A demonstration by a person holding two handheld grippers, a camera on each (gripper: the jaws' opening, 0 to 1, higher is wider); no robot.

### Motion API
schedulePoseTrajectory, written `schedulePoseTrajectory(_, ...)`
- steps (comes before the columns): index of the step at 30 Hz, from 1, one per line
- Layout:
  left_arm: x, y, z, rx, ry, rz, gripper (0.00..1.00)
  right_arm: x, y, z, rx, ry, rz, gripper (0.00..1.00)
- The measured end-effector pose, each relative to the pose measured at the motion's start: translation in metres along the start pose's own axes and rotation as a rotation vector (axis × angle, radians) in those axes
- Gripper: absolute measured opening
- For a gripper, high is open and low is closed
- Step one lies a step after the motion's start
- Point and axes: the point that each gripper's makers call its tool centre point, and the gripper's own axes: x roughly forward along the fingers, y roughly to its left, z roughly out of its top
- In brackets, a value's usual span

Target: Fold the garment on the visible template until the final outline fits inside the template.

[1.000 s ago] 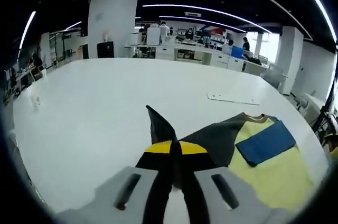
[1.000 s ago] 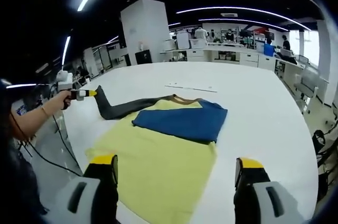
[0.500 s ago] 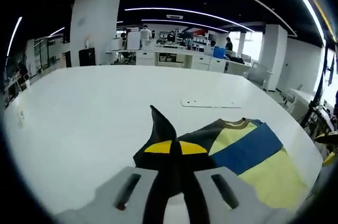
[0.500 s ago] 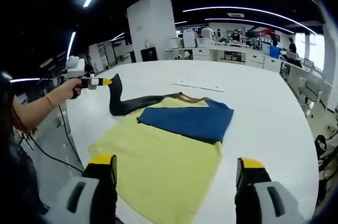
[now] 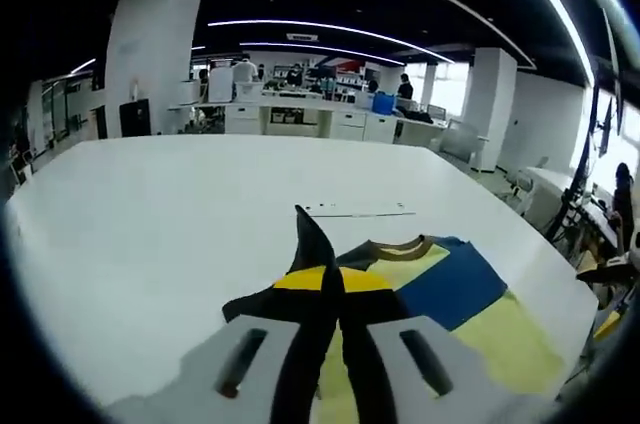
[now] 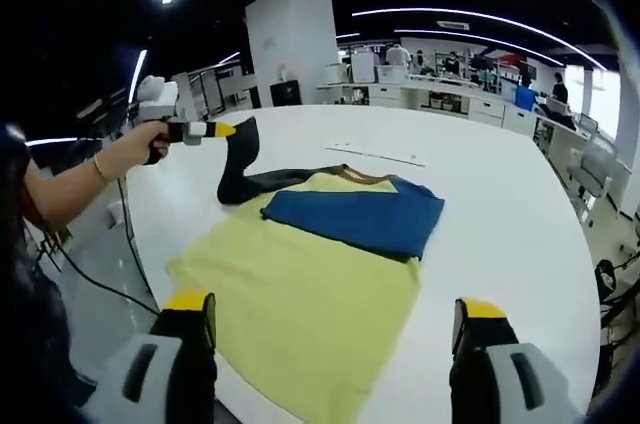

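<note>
Garment lies spread on the white table: a yellow shirt with one blue sleeve folded across its chest, just below the brown collar. From the right gripper view we see the whole shirt, and beyond its far corner the left gripper, held in a person's hand, lifting the dark sleeve up off the table. From the left gripper view we see what that hides: the jaws closed tight on the dark sleeve, its tip poking up between the yellow pads. Our right gripper hovers above the hem, jaws spread wide and holding nothing. A thin white strip lies on the table beyond the collar.
</note>
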Motion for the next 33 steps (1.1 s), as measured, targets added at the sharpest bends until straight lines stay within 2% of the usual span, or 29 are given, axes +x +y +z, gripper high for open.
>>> schedulePoseTrajectory(8,0.013,-0.038,0.010,0.002,-0.014,-0.065,0.00,0.000,0.000,-0.005,0.017,0.005,-0.001,0.99)
schedulePoseTrajectory(15,0.026,-0.075,0.020,0.036,-0.031,-0.136,0.00,-0.001,0.000,-0.006,0.018,0.006,0.002,0.99)
schedulePoseTrajectory(33,0.052,-0.140,0.020,0.059,-0.021,-0.253,0.00,0.001,-0.002,-0.014,0.027,0.031,-0.002,0.99)
